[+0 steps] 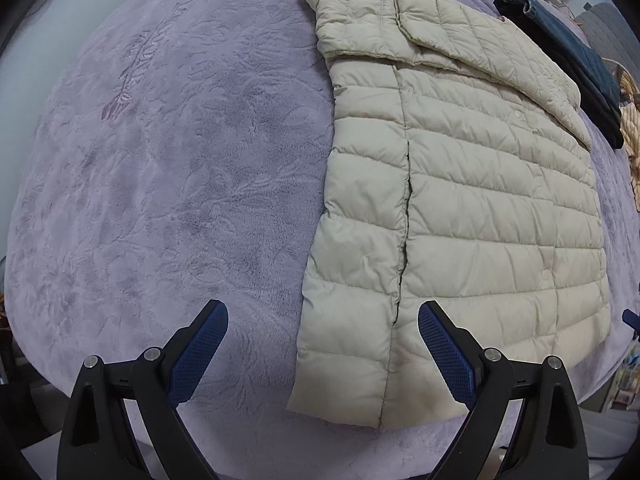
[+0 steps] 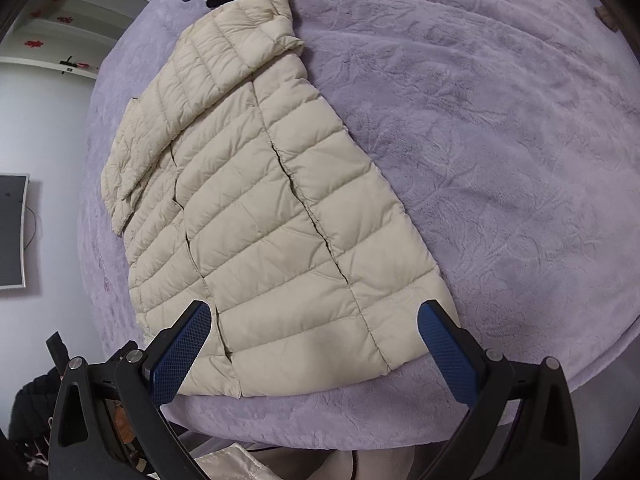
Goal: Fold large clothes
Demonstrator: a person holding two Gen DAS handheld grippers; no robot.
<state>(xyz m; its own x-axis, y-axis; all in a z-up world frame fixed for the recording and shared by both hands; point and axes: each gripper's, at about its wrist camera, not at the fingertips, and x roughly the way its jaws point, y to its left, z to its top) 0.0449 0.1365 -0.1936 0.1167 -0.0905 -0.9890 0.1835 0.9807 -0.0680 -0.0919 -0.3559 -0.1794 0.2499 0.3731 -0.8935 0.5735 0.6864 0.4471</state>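
Jacket point(image 1: 460, 208): quilted, faint-sheen beige shell cloth. Blanket point(image 1: 180, 184): matt lilac plush, embossed. Left gripper point(image 1: 323, 354) pads point(image 1: 448, 356): blue textured; arms matt black plastic.

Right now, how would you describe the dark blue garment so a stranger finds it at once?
Start from the purple blanket and find the cream quilted jacket. Past its collar end lies the denim garment: the only blue, unpadded piece.

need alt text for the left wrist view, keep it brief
A beige quilted puffer jacket lies flat on a lilac plush blanket, with a sleeve folded across its upper part. The open left gripper hovers at its near hem, holding nothing; dark jeans lie beyond.
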